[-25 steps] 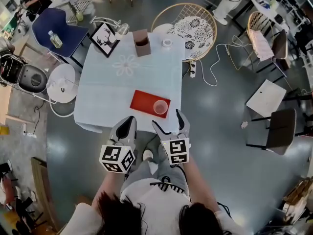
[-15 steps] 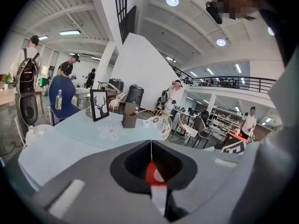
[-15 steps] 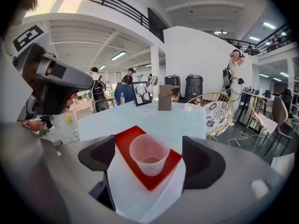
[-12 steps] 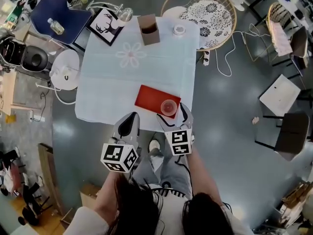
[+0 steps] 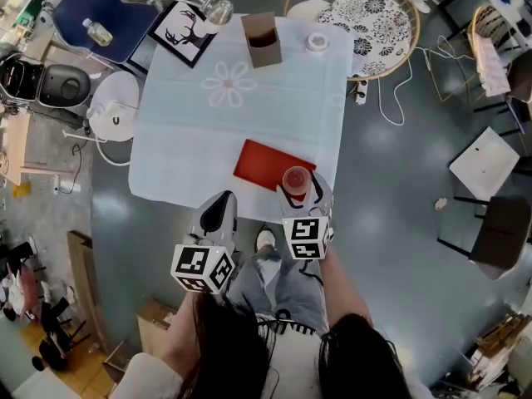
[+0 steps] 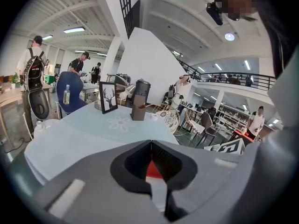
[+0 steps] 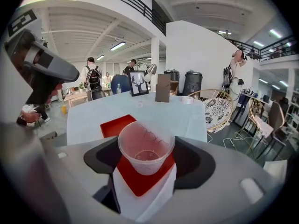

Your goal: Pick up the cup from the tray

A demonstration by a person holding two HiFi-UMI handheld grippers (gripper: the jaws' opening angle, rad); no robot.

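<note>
A clear plastic cup [image 5: 298, 178] stands on the near right corner of a red tray [image 5: 262, 163] on the pale blue tablecloth. My right gripper [image 5: 301, 189] reaches over the table's near edge with one jaw on each side of the cup. In the right gripper view the cup [image 7: 146, 146] fills the gap, and both dark pads [image 7: 100, 160] meet its rim. The jaws have just been closing onto it. The cup's base still looks to rest on the tray [image 7: 114, 125]. My left gripper [image 5: 222, 202] hangs shut and empty by the table's near edge, left of the tray.
At the table's far end stand a brown box [image 5: 262, 38], a framed deer picture [image 5: 179, 33] and a tape roll [image 5: 316, 41]. A round wicker chair [image 5: 366, 23] sits beyond the far right corner, a blue chair [image 5: 100, 15] and a white stool [image 5: 115, 116] to the left.
My right gripper has come forward from short of the table to stand round the cup, and its jaws have narrowed onto it. The left gripper has kept near the table edge.
</note>
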